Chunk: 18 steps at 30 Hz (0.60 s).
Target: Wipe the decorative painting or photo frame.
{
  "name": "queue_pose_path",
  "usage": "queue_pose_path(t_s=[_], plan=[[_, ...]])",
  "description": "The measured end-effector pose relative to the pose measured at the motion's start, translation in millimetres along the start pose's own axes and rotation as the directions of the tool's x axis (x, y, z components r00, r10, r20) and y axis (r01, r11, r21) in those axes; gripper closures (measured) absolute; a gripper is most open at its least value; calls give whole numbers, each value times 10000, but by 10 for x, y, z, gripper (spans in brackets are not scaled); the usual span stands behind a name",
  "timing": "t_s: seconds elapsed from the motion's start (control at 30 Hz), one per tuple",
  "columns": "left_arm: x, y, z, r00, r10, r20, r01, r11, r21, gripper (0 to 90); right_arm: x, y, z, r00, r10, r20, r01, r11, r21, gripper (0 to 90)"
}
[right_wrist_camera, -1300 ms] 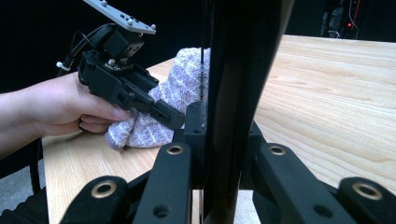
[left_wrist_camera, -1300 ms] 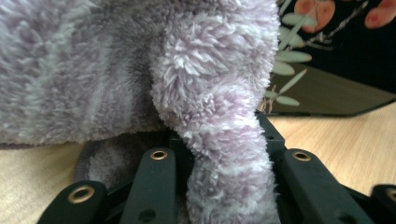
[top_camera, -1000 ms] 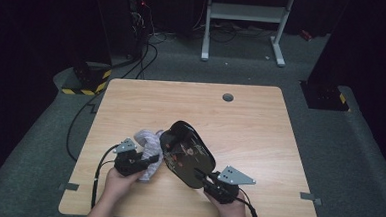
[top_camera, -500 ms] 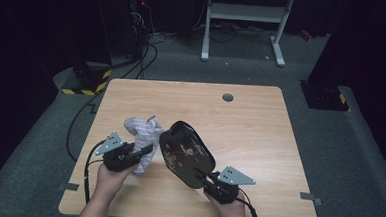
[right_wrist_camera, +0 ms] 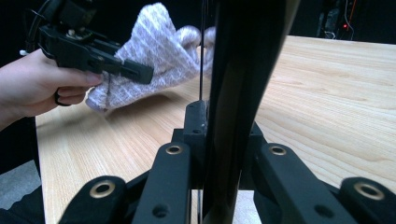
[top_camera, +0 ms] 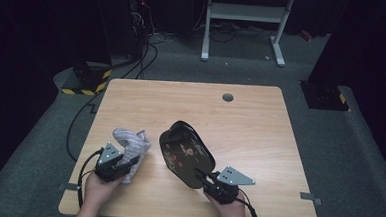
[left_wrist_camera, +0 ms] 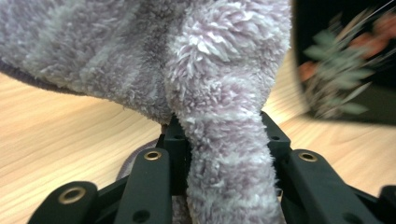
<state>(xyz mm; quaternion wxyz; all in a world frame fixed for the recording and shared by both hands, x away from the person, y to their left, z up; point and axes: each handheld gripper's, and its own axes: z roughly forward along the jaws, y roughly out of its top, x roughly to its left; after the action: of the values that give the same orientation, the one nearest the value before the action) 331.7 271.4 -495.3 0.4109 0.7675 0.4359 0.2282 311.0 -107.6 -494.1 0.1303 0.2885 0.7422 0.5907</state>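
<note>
On the near half of the wooden desk (top_camera: pixel 260 122), the left gripper (top_camera: pixel 120 166) holds a fluffy grey-lilac striped cloth (top_camera: pixel 129 142), with its fingers closed on a bunched fold of the fabric. In the left gripper view that fold (left_wrist_camera: pixel 224 154) runs down between the two black fingers (left_wrist_camera: pixel 149 182), and the rest of the cloth spreads out above them, over the wood. The right gripper (top_camera: pixel 212 182) sits near the front edge of the desk, to the right of the left one, and its fingers are clamped on the lower rim of a black oval tray (top_camera: pixel 186 153) with a printed pattern of leaves and reddish flowers. The tray stands tilted on edge, its patterned face turned up and toward the left, and its upper end reaches toward the middle of the desk. In the right gripper view the tray (right_wrist_camera: pixel 243 70) is seen edge-on, rising as a dark band from between the fingers (right_wrist_camera: pixel 173 182), with the cloth (right_wrist_camera: pixel 159 56) and the left gripper (right_wrist_camera: pixel 93 51) beyond it at the left. Cloth and tray lie just beside each other, with a narrow strip of wood between them in the high view. A small round grommet (top_camera: pixel 227 97) is set into the far part of the desk.
</note>
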Motion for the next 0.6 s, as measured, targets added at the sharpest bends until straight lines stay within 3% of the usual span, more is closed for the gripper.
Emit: queue_pose_path(t_s=[0.13, 0.2, 0.37, 0.6], plan=[[35, -81, 151, 9999, -55, 101, 43, 9941, 1083, 637, 2, 0, 2, 10000, -64, 23, 64, 10000, -14, 796], [41, -128, 218, 9999, -30, 154, 8, 9908, 1352, 620, 4, -1, 2, 10000, -80, 37, 80, 10000, -11, 787], [92, -147, 220, 9977, -592, 333, 551, 9920, 1136, 585, 8, -6, 7, 10000, -65, 52, 65, 10000, -3, 753], [99, -118, 125, 9963, -770, 374, 749, 9957, 545, 426, 2, -4, 3, 10000, -66, -12, 66, 10000, 60, 636]])
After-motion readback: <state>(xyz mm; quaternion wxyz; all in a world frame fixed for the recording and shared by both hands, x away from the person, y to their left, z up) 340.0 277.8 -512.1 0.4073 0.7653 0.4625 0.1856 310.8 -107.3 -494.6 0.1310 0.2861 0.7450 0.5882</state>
